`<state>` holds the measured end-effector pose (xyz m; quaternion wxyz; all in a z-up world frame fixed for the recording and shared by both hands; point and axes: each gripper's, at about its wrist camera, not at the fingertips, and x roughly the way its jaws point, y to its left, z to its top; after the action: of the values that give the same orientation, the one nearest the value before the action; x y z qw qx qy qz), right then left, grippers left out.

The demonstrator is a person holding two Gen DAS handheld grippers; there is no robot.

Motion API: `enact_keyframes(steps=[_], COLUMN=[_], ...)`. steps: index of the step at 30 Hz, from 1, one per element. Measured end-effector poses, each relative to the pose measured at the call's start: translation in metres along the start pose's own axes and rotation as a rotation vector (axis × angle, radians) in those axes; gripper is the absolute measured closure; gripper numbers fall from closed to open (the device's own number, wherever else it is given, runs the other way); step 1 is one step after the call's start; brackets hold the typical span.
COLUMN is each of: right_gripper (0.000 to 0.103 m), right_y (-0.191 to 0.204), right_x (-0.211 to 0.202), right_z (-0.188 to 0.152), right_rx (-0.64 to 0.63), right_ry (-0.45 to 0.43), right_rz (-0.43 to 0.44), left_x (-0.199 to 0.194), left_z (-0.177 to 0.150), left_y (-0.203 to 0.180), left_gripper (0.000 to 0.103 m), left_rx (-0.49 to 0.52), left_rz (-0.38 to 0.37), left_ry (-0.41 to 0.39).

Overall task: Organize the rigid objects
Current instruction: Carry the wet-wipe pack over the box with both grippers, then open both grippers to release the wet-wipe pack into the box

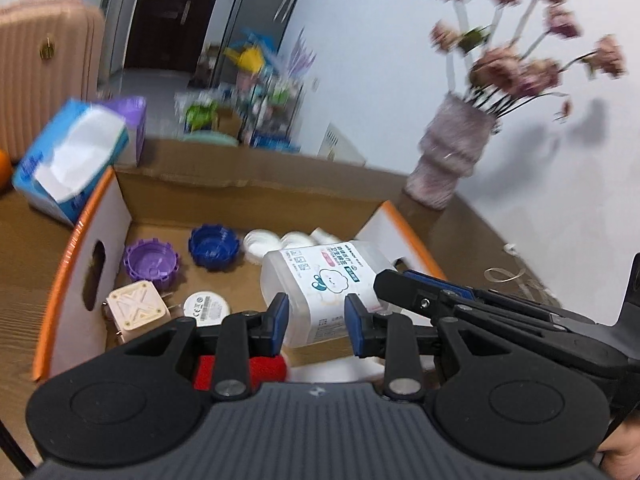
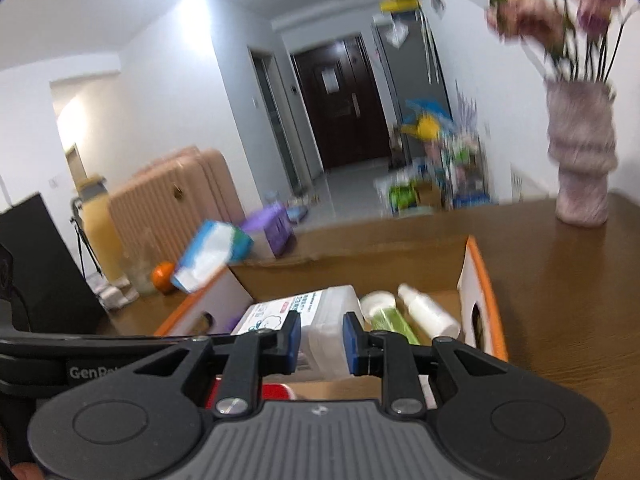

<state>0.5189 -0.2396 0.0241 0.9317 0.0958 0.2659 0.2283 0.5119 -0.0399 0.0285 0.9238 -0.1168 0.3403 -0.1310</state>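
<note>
**boxsorter:** Left tongs look pulled in about as tight as they go, just a slim gap, nothing pinched. Right tongs sit slightly parted, also empty. Both hang over the near edge of the cardboard box.

**tidy_tom:** So what's in already?

**boxsorter:** Closest is something red right under the jaws; can't tell what it is. Then a beige cube, a round white disc and the big white container lying on its side mid-box. Behind those are a purple cap and a blue cap. On the right side there's a green tube and a white bottle.

**tidy_tom:** Nearly done then?

**boxsorter:** I'd guess mostly. Everything's in but loose, so straightening may be left. Outside, the tissue pack sits by the far left corner and the vase farther back on the table.
</note>
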Motion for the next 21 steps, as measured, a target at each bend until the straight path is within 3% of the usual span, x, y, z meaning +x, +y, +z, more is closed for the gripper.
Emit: enact_keyframes(steps=[7, 12, 21], right_gripper=[0.080, 0.080, 0.080], right_y=[-0.021, -0.025, -0.019], right_x=[0.067, 0.076, 0.075], right_z=[-0.007, -0.006, 0.000], right_rx=[0.046, 0.042, 0.025], right_ry=[0.174, 0.172, 0.185], right_rz=[-0.028, -0.032, -0.058], left_x=[0.060, 0.065, 0.064], left_z=[0.002, 0.005, 0.008], left_y=[0.026, 0.024, 0.023], left_gripper=[0.073, 0.073, 0.071], left_rx=[-0.023, 0.013, -0.009], left_rz=[0.012, 0.015, 0.030], left_ry=[0.138, 0.150, 0.182])
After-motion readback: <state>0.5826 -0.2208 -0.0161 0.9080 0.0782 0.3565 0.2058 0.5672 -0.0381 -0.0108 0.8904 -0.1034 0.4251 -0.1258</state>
